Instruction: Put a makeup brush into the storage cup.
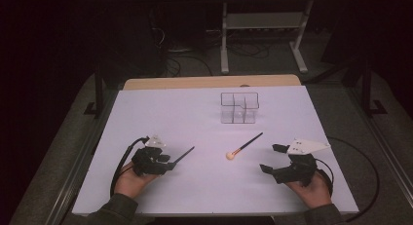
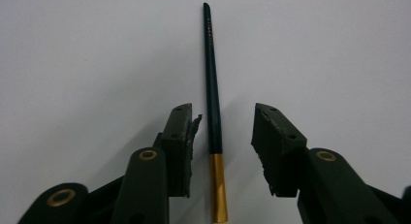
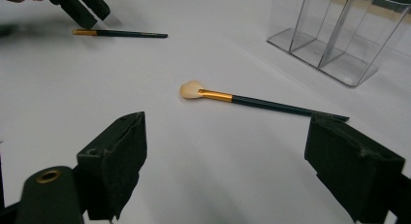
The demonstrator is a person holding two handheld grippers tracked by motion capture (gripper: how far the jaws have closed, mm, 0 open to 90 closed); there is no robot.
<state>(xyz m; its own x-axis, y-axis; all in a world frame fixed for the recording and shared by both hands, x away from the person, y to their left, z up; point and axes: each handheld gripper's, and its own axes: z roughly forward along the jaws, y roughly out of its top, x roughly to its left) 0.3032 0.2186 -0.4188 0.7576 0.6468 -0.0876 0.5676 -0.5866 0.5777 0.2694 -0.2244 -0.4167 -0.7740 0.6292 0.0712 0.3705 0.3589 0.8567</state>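
Black tongs point(image 1: 171, 162), brass rivets, trailing cables

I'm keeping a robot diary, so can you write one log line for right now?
left gripper: open around brush, not pinching | right gripper: open, holding nothing | second brush: flat on table | clear organizer: upright

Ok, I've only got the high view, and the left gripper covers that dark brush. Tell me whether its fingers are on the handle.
Observer: Not on it. In the left gripper view the dark brush handle lies between the fingers, with a gap on each side.
Operator: Now tell me which part they straddle.
Observer: The dark handle where it meets the gold ferrule. The ferrule runs back under the left gripper.
Operator: Check the right gripper too.
Observer: The right gripper is open, with nothing between its fingers. The cream-tipped brush lies ahead of it, untouched.
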